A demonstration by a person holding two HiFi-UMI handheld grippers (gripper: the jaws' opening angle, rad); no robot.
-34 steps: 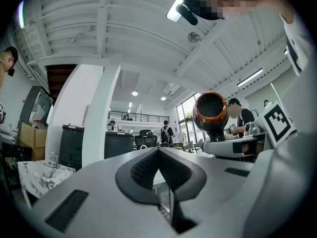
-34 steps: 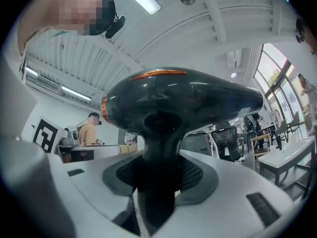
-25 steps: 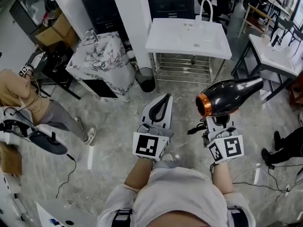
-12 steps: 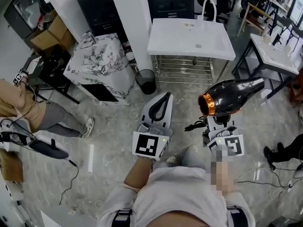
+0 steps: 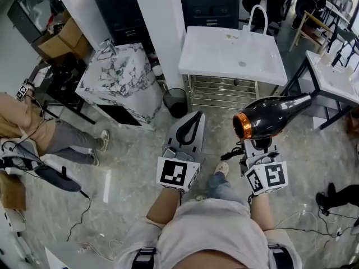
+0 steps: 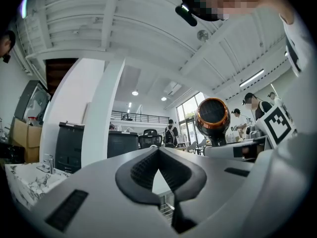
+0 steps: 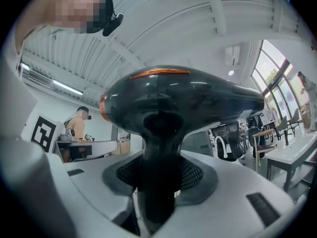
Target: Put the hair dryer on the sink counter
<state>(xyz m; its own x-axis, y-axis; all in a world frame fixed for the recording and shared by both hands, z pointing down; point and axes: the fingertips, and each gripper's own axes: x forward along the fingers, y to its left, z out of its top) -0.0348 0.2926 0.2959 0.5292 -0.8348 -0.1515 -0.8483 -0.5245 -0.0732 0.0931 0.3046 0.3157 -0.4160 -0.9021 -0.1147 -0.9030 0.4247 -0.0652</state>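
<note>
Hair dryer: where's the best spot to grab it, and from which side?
Grab the handle, coming from underneath. The hair dryer is T-shaped: its fat, glossy barrel lies sideways on top and is probably too wide to pinch well, while the slimmer handle points down. The right gripper holds it that way now, with its jaws shut on the handle and the barrel above them.

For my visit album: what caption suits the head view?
Person holds a black hair dryer in the right gripper, facing a white sink counter; left gripper shut, empty.
</note>
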